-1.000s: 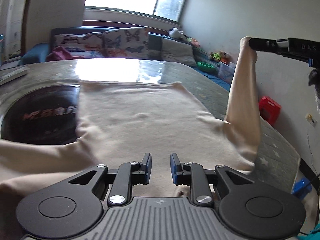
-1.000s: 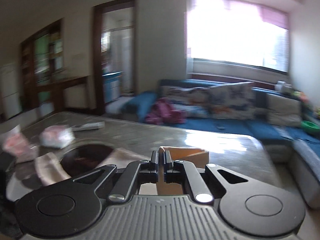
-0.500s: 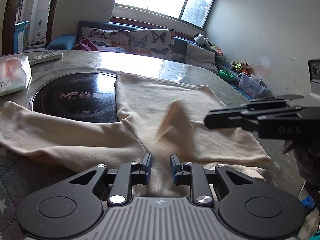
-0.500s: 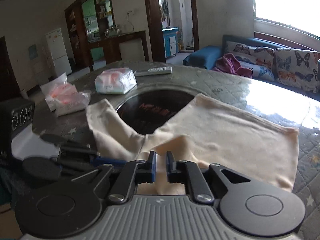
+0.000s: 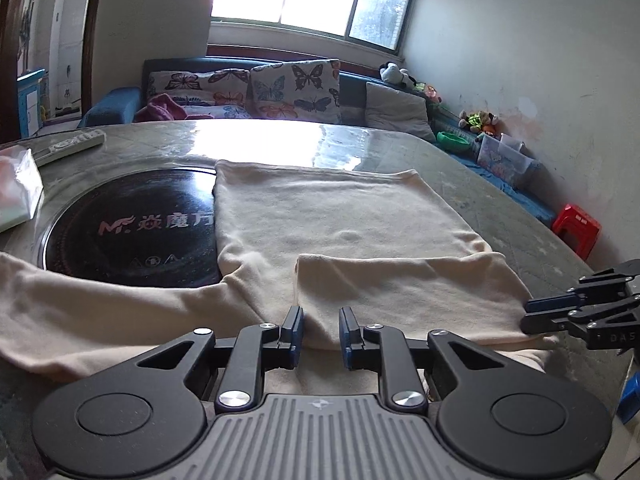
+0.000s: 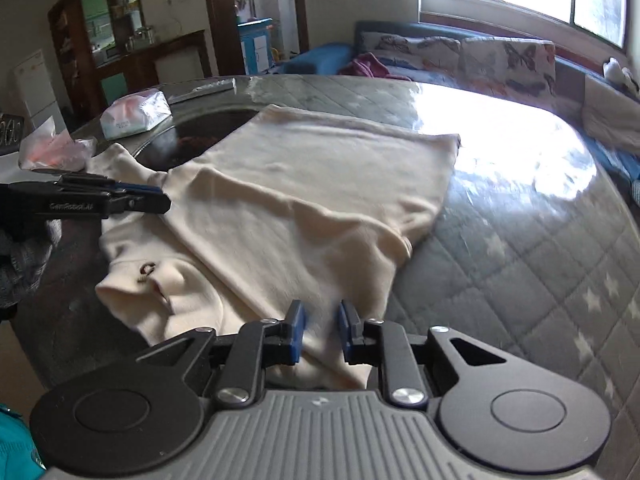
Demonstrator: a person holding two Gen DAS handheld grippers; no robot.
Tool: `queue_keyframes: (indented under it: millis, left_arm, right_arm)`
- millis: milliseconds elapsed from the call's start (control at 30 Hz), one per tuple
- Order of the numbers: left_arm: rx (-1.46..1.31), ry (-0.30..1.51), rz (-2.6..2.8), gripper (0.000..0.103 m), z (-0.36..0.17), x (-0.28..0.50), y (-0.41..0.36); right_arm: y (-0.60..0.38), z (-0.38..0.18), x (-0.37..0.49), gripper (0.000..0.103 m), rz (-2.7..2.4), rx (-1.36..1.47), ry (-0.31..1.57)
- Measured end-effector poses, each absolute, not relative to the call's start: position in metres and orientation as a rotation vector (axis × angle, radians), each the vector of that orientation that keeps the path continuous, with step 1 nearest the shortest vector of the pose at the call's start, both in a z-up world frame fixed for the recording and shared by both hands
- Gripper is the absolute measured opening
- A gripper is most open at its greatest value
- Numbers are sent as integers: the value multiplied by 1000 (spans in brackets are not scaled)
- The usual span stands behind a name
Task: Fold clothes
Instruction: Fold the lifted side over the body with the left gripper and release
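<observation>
Cloth fills most of the table (image 5: 500, 200): a cream sweater (image 5: 340, 216) lies flat on the quilted cover, its body toward the window. One sleeve (image 5: 400, 284) is folded across the body; the other sleeve (image 5: 80, 300) stretches out to the left, and its end is cut off by the picture edge. The sweater partly covers a round black plate (image 5: 132, 228) set in the table, so its printed signs are only half readable. The collar (image 6: 152, 276) hangs at the near table edge, with a small dark mark that I cannot make out.

The left gripper (image 5: 319, 332) hovers over the near hem. Its jaws are closing, but a clear gap remains and the pads do not press the cloth. The right gripper (image 6: 320, 330) is low over the shoulder part, blurred, with its jaws opening; cloth lies under the gap and is not pinched.

At the table's far left are a tissue pack (image 6: 134, 114), a plastic bag (image 6: 52, 148) with something pink inside that is hard to identify, and a remote control (image 5: 74, 142).
</observation>
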State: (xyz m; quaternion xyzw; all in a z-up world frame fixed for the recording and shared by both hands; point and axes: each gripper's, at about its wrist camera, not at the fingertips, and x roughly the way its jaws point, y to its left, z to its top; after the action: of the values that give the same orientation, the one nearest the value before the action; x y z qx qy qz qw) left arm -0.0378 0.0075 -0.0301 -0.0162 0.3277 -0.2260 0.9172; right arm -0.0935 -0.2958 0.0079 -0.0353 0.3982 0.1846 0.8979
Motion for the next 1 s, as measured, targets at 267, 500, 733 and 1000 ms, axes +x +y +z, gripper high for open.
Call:
queue_keyframes:
  millis: [267, 500, 733, 1000]
  left_arm:
    - [-41, 641, -441, 4, -19, -45, 11]
    - [-58, 689, -418, 5, -27, -41, 18]
    - [-102, 677, -354, 11, -18, -45, 40]
    - [-165, 683, -99, 19, -17, -45, 91]
  right_arm:
    - [-295, 32, -73, 20, 412, -111, 750]
    - [-287, 9, -33, 21, 403, -147, 784]
    - [-268, 15, -41, 22, 463, -210, 769]
    - [-206, 19, -31, 23, 651, -258, 748]
